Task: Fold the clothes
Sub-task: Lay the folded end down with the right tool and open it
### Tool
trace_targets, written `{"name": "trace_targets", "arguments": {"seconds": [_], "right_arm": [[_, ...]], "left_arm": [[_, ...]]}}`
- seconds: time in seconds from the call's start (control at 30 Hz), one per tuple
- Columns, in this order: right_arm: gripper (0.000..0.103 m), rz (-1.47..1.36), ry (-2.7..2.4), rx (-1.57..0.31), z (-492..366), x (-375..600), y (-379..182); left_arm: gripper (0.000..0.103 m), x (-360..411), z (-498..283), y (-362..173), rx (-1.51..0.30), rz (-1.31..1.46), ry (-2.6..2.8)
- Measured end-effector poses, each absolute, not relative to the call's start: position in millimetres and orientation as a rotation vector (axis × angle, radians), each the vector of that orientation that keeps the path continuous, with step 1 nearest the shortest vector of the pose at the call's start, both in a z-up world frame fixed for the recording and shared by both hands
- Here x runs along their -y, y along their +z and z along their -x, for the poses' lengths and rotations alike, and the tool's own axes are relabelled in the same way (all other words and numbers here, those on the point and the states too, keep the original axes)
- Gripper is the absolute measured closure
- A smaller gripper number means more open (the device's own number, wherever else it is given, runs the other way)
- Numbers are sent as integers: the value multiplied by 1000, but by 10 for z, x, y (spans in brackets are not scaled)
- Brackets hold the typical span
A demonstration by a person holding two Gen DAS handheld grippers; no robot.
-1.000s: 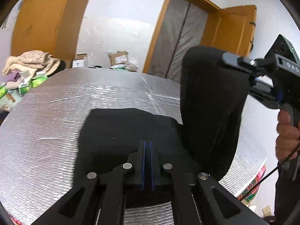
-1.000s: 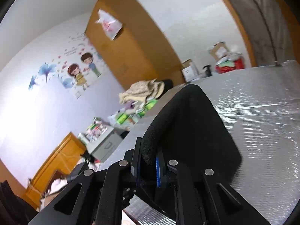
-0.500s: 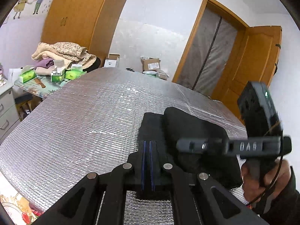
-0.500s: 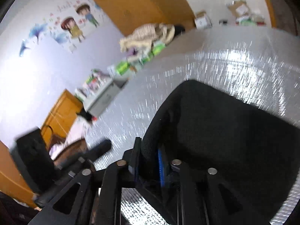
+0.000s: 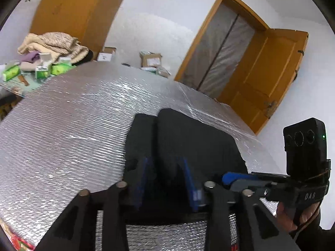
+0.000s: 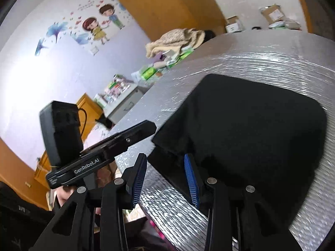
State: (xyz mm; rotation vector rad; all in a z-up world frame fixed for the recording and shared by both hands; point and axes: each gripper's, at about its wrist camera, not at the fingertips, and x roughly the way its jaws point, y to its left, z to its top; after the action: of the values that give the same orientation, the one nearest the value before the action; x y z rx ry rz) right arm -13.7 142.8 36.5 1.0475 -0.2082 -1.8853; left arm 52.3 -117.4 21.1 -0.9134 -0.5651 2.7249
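Note:
A black garment (image 5: 188,138) lies folded flat on the silver foil table (image 5: 62,136), its top layer a little short of the left edge. My left gripper (image 5: 167,179) stands at its near edge, jaws opening wide, the cloth's edge between the blue pads but not pressed. In the right wrist view the same garment (image 6: 251,136) fills the right half. My right gripper (image 6: 165,177) is at its near corner, jaws opening, pads clear of the cloth. Each gripper shows in the other's view: the right gripper (image 5: 230,179) low on the right, the left gripper (image 6: 146,128) on the left.
A side table past the far left edge holds a heap of beige clothes (image 5: 52,44) and green boxes (image 5: 60,69). Cardboard boxes (image 5: 150,58) sit by the wall near an open wooden door (image 5: 272,73). A grey drawer cabinet (image 6: 125,104) stands beside the table.
The right gripper came down and laid the lifted half of the garment over the rest. Both grippers went from shut on the cloth to open, and the garment now lies flat.

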Motion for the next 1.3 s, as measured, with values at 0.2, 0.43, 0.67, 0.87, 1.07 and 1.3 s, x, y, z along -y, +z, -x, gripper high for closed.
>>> {"name": "trace_targets", "arguments": {"seconds": [0.2, 0.43, 0.67, 0.87, 1.07, 1.3], "right_arm": [[64, -1055, -1959, 305, 197, -1776, 325], [64, -1017, -2078, 373, 259, -2028, 350], [64, -1038, -2206, 390, 425, -2155, 220], [64, -1060, -2229, 368, 438, -2110, 188], [64, -1085, -2240, 394, 459, -2104, 112], [61, -1088, -2255, 422, 428, -2143, 78]], "left_arm": [[64, 1135, -363, 46, 629, 1038, 2650], [91, 1351, -682, 297, 650, 838, 2712], [91, 1547, -648, -158, 720, 1009, 2716], [89, 1525, -632, -135, 687, 1009, 2720], [79, 1346, -649, -45, 367, 1019, 2881], [65, 1268, -572, -61, 214, 1029, 2935]]}}
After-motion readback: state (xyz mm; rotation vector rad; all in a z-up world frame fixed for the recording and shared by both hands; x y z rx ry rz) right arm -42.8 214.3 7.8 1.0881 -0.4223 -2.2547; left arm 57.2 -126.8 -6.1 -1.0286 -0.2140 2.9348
